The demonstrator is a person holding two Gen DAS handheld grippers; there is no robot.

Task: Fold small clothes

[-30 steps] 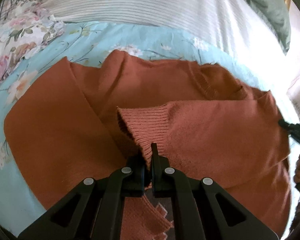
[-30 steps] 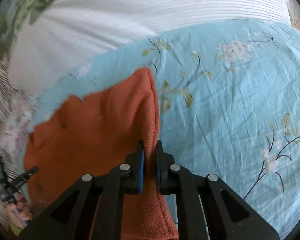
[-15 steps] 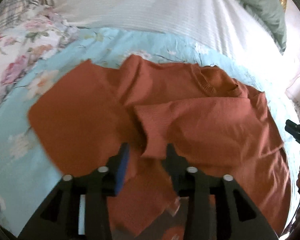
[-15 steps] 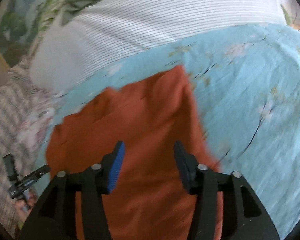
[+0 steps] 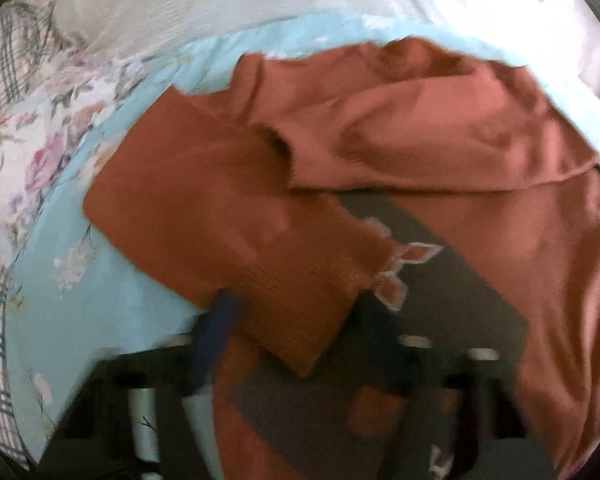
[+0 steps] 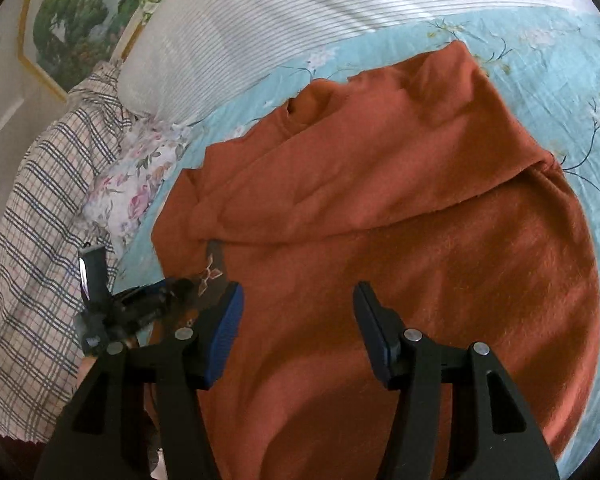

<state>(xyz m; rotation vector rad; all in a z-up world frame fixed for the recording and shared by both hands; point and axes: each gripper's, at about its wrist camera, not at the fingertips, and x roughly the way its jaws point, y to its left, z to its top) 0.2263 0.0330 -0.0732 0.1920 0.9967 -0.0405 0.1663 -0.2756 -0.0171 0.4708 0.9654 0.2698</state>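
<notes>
A rust-orange knit sweater (image 6: 400,216) lies on a light blue floral sheet (image 6: 548,92), both sleeves folded in over its body. It also shows in the left wrist view (image 5: 440,128), where one ribbed cuff (image 5: 300,288) lies just ahead of my fingers, over a grey patterned panel (image 5: 440,280). My right gripper (image 6: 296,320) is open and empty, just above the sweater's lower body. My left gripper (image 5: 296,320) is blurred by motion, open and empty; it also shows from the right wrist view (image 6: 156,296) at the sweater's left edge.
A white striped pillow (image 6: 300,12) lies beyond the sweater. A plaid cloth (image 6: 32,220) and a pink floral cloth (image 6: 132,176) lie to the left. A framed picture (image 6: 72,16) hangs on the wall at the far left.
Both grippers opened and let go of the sleeves, which now lie folded across the sweater. Both grippers then pulled back and up from the fabric.
</notes>
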